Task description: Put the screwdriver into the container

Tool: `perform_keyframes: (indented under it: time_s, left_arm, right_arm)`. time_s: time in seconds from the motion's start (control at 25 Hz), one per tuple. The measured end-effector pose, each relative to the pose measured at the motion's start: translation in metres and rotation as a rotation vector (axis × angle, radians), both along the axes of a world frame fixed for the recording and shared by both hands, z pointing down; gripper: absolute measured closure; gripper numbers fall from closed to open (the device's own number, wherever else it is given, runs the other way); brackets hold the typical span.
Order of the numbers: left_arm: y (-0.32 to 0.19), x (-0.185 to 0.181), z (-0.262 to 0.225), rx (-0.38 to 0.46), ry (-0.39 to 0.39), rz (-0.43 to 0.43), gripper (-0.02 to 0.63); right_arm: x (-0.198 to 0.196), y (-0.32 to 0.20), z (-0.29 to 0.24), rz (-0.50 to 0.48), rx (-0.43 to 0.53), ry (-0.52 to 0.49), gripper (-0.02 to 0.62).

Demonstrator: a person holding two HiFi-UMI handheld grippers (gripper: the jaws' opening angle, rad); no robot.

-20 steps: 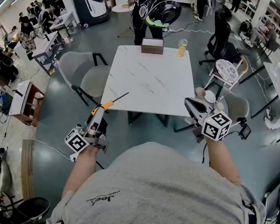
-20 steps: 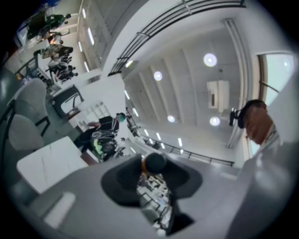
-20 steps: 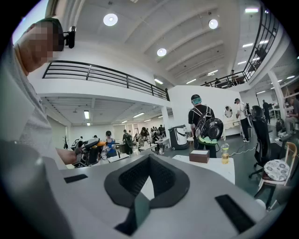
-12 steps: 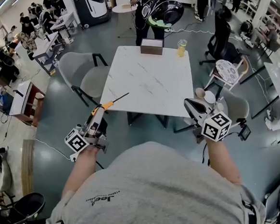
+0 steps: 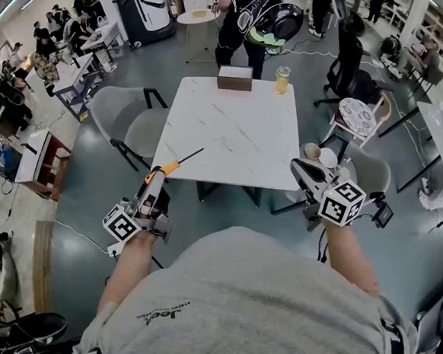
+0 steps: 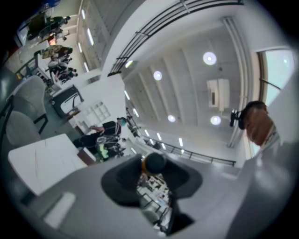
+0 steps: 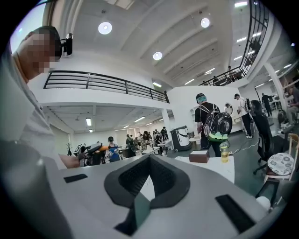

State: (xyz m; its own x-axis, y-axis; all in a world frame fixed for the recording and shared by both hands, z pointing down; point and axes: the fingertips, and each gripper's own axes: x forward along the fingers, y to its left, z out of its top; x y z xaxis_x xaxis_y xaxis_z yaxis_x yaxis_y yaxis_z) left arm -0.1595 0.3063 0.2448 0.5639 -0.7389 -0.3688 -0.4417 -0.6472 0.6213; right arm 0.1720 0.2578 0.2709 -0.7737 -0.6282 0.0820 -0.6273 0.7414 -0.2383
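My left gripper (image 5: 156, 184) is shut on the screwdriver (image 5: 170, 164), which has an orange handle and a dark shaft pointing up and right over the near left corner of the white marble table (image 5: 233, 127). In the left gripper view the screwdriver's round butt (image 6: 154, 163) sits between the pads of the left gripper (image 6: 152, 179). A brown box-like container (image 5: 235, 77) stands at the table's far edge and shows as the box (image 7: 199, 156) in the right gripper view. My right gripper (image 5: 304, 172) hovers off the near right corner, shut and empty, jaws (image 7: 148, 179) together.
A bottle of yellow liquid (image 5: 282, 79) stands beside the box. Grey chairs (image 5: 123, 119) flank the table on the left. A stool with cups (image 5: 320, 153) stands at the right. A person (image 5: 245, 18) stands just behind the table's far edge.
The head view has shifted a little, so the table sits slightly higher and further left. Both grippers keep their places, the left still holding the screwdriver.
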Motion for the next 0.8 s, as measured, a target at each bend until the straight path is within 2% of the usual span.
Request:
perform_keyframes:
  time_s: [0.4,0.8]
  left_arm:
    - [-0.002,0.059,0.002,-0.007,-0.008,-0.007,0.48]
    - [-0.004,0.106,0.01,-0.028,-0.015,0.017,0.482]
  right_arm:
    - [0.047,0.006,0.004,-0.061,0.03,-0.005,0.588]
    - [0.09,0.005,0.02,-0.061,-0.002,-0.027,0.588]
